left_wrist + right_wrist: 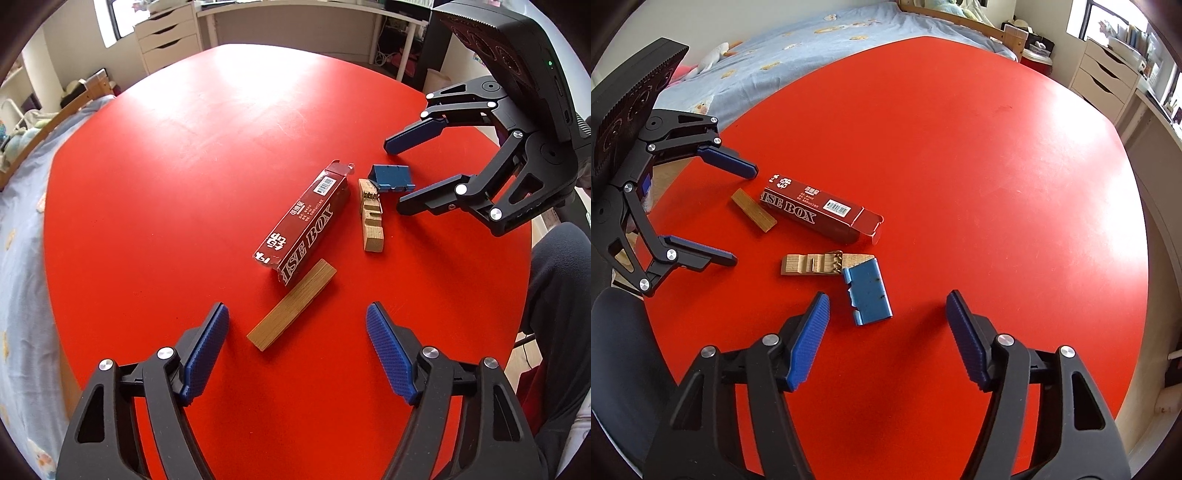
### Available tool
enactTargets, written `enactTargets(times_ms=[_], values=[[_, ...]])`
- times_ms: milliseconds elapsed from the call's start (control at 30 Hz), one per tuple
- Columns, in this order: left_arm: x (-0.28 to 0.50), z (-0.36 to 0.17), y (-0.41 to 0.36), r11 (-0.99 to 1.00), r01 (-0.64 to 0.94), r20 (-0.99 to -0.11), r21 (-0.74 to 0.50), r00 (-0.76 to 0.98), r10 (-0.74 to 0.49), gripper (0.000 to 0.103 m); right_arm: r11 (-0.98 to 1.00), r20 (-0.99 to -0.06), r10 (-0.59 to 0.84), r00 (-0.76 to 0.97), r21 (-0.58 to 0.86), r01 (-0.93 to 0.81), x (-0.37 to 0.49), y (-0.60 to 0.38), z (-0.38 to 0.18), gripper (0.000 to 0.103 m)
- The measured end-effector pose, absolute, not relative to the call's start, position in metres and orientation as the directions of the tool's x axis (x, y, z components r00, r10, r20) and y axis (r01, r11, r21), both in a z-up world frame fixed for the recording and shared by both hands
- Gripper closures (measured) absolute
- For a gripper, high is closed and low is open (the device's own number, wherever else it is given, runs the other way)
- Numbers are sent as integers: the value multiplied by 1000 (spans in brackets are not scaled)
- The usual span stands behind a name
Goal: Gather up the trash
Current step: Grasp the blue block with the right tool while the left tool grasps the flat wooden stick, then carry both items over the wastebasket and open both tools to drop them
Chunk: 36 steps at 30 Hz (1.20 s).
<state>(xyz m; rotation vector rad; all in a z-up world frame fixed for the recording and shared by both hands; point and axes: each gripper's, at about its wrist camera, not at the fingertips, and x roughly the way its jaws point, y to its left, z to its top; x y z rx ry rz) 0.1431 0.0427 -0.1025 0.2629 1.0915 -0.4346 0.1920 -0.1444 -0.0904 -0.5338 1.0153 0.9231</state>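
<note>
On the round red table lie a dark red carton, a flat wooden block, a notched wooden piece and a small blue piece. My left gripper is open, pointing steeply down, and its blue pads straddle the near end of the wooden block without touching it. My right gripper is open over the blue piece, which lies between the pads, closer to the left one and free of both. In the right wrist view the left gripper brackets the wooden block beside the carton.
A bed with a pale blue sheet borders the table's far side in the right wrist view. White drawers and a white desk stand beyond the table. A person's dark-clothed leg is at the table's edge.
</note>
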Motion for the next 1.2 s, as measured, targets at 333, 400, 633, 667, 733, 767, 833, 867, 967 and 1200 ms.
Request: enactTargets(times_ms=[333,400,633,667,733,767,833,867,967,1200], values=[[142,-96,38,910,415,-906,-11,382,-185,79,516,-894,396,209,28,-856,184,-137,-87,80],[142,-94,37,914,407,-908,-11,378,-180,90,520,-895,393,213,25,-854,183,-137,-87,83],[143,-93,37,940,340,-905,-28,391,-168,92,547,-891,393,225,30,-837,183,-139,-88,84],[143,-94,38,942,333,-903,-31,394,-169,92,550,-891,392,227,29,-834,183,-140,-88,84],[143,-94,38,946,321,-902,-36,397,-169,92,557,-892,389,230,28,-830,183,-142,-88,84],[142,-94,39,948,315,-902,-36,399,-167,92,560,-892,388,232,28,-828,183,-143,-87,84],[141,-94,40,953,301,-902,-38,401,-163,92,568,-890,390,238,29,-823,182,-145,-86,84],[140,-94,40,955,294,-901,-40,402,-161,92,572,-888,392,242,29,-820,181,-147,-84,84],[136,-93,42,960,277,-898,-47,408,-162,92,579,-880,403,251,32,-814,178,-154,-78,85],[120,-73,40,969,234,-876,-74,449,-175,92,591,-858,435,273,44,-805,160,-169,-53,85]])
